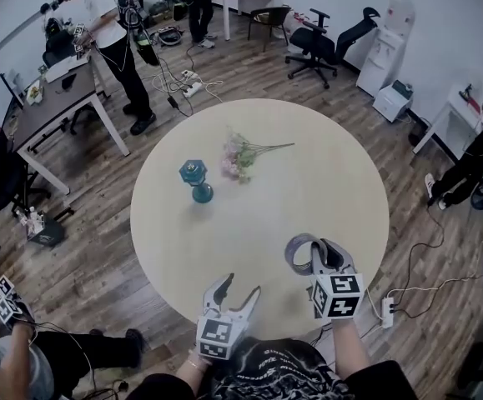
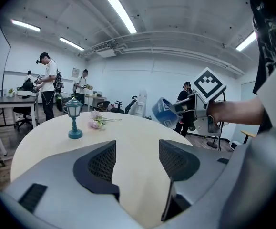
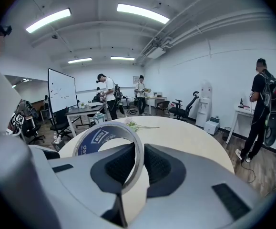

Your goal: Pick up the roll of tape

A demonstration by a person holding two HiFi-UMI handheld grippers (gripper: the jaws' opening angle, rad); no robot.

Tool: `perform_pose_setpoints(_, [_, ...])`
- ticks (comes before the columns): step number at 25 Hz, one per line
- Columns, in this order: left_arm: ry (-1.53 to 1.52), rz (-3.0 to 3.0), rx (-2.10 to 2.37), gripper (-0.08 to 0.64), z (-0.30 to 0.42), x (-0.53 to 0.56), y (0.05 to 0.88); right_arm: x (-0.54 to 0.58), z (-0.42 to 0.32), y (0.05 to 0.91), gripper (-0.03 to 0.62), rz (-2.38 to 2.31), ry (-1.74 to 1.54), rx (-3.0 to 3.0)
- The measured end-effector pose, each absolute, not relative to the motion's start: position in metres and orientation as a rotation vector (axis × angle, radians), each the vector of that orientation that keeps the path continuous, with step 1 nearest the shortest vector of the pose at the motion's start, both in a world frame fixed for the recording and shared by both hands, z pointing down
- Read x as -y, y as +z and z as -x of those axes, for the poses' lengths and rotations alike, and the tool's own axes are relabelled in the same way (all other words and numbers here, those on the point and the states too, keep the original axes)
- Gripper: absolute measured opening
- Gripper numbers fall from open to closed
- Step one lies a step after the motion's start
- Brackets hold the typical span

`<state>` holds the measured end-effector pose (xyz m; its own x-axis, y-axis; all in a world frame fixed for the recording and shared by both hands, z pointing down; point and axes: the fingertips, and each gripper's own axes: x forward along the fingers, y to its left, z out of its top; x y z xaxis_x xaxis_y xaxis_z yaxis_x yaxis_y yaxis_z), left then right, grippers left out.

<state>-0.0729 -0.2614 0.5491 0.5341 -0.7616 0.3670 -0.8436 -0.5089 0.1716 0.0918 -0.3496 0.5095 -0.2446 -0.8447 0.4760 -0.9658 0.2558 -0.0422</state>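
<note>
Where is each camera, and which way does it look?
Head view: on the person's head, looking down at the table; both grippers show.
Left gripper view: on the left gripper, facing the lamp; open fingers show.
Right gripper view: on the right gripper, facing the flowers; fingers pinch the roll of tape.
Shared: the flowers.

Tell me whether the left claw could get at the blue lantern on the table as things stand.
Probably yes. The left claw is open and empty, and only bare table lies between it and the lantern; the flowers sit off to one side.
</note>
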Motion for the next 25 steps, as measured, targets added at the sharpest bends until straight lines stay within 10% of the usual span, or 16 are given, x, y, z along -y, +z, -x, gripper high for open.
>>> perform_pose_setpoints(25, [0.376,-2.582,1.164,0.301,0.016,0.237,0.544,0.198,-0.157,0.546,0.069,-1.915,0.535,2.000])
